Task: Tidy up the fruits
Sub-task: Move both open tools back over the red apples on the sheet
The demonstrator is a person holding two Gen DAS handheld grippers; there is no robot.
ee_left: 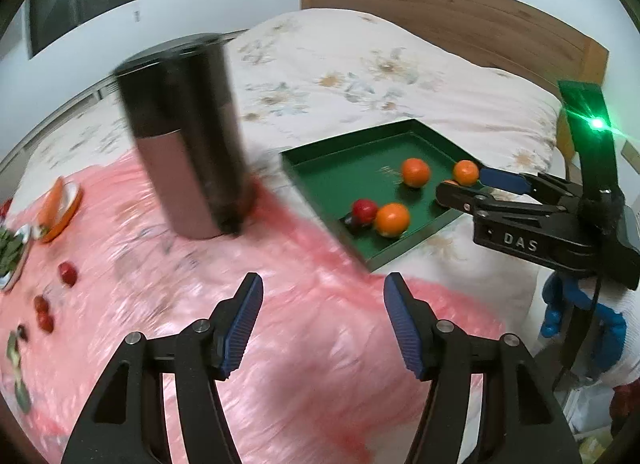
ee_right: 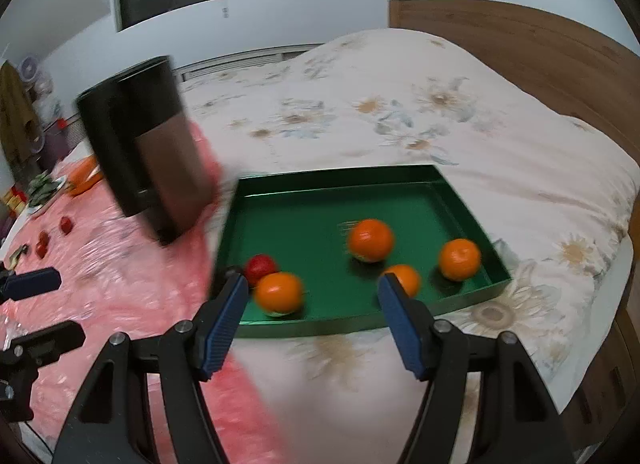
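Shallow green rectangular tray [ee_right: 472,200]: four round glossy oranges [ee_right: 370,240], one small red fruit [ee_right: 261,267].
My left gripper [ee_left: 323,320] and right gripper [ee_right: 312,322] both spread, holding nothing.

On the side of my right gripper [ee_left: 460,188], seen from my left wrist, I read the raised letters "DAS".
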